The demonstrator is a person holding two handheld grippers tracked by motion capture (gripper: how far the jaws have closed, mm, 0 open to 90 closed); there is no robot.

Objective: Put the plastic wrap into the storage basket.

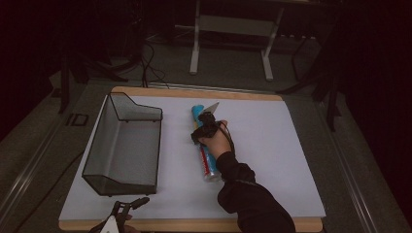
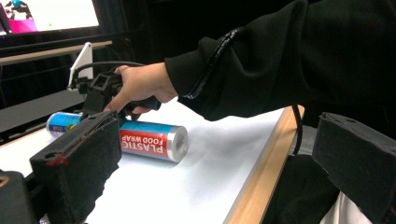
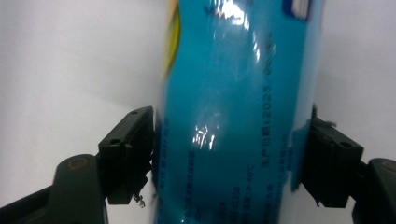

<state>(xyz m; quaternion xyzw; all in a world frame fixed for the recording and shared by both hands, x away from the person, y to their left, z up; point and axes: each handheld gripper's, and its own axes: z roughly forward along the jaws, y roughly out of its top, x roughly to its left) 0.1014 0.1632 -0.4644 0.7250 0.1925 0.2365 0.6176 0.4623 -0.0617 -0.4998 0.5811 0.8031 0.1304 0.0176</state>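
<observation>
Now my right gripper [image 3: 229, 158] clamps a glossy blue roll [image 3: 238, 116] lying on the white table [image 1: 272, 145]. Its red label reads "Plastic Food Wrap". My left gripper [image 2: 210, 168] stands apart, holding nothing.

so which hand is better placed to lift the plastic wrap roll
Right. The right gripper already has its jaws against both sides of the plastic wrap roll, while the left gripper sits open at the table's near edge.

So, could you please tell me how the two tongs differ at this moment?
The right tongs sit mid-table, both jaws pressed against the plastic wrap roll; the left tongs sit at the table's near edge, by the mesh tray, jaws wide apart with nothing between them. Both have black jaws.
</observation>
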